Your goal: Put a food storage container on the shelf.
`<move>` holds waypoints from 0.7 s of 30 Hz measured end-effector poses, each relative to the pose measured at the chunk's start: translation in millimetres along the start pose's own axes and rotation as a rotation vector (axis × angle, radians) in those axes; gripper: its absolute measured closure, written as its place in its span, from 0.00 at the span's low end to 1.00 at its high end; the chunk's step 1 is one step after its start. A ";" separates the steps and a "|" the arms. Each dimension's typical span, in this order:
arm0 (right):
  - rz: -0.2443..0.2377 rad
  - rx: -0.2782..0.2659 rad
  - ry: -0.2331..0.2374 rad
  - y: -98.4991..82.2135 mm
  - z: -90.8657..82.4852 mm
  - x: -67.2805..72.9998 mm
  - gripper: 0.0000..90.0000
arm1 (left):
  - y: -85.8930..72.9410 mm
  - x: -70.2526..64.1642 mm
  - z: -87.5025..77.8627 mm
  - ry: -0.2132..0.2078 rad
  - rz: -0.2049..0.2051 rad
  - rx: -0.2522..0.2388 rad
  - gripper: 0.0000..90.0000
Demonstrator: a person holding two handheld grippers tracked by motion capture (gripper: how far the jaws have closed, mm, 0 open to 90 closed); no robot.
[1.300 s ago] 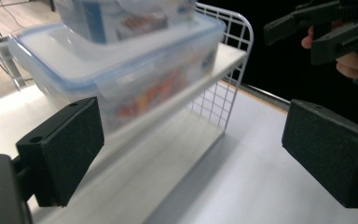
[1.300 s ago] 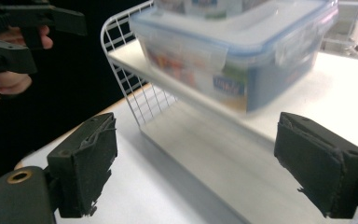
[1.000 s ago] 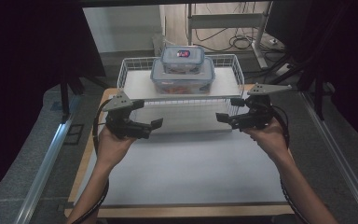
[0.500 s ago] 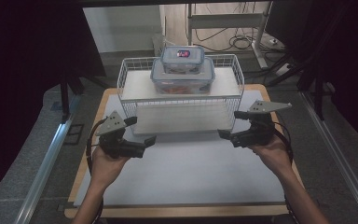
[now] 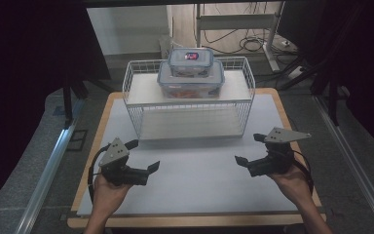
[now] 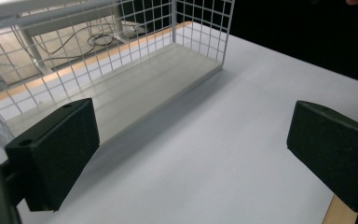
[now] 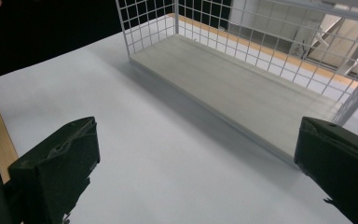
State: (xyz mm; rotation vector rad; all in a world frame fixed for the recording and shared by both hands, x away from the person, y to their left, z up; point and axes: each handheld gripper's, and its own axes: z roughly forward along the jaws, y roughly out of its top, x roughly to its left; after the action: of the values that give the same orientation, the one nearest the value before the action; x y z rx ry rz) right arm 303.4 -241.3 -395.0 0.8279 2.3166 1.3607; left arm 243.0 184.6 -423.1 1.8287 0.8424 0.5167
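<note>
A white wire rack [image 5: 190,109] with two shelves stands at the back of the white table [image 5: 199,190]. On its top shelf a small clear box with a blue lid [image 5: 191,59] is stacked on a larger one [image 5: 191,82]. My left gripper [image 5: 143,156] hovers low over the table at front left, open and empty, its jaws pointing at the rack's lower shelf [image 6: 135,88]. At front right, my right gripper [image 5: 249,149] is open too; its jaws have just been opening with nothing between them. Its view looks toward the lower shelf [image 7: 242,84].
The table's wooden rim [image 5: 97,126] frames the white top. Metal rails [image 5: 53,161] run along the floor on both sides. Behind the rack are a metal stand and loose cables [image 5: 253,44]. Dark curtains hang left and right.
Both hands have drawn back from the rack toward the table's front edge and sunk lower. The boxes and rack have not moved.
</note>
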 end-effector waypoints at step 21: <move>0.027 0.030 -0.059 -60.2 -8.4 8.0 0.00 | -65.6 -5.8 -13.6 0.057 -0.057 0.063 0.03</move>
State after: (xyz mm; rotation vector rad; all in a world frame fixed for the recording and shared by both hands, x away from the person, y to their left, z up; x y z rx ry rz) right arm 273.6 -264.6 -443.3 0.8995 2.2938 1.2979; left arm 209.4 204.6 -477.8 1.8491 0.9568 0.5132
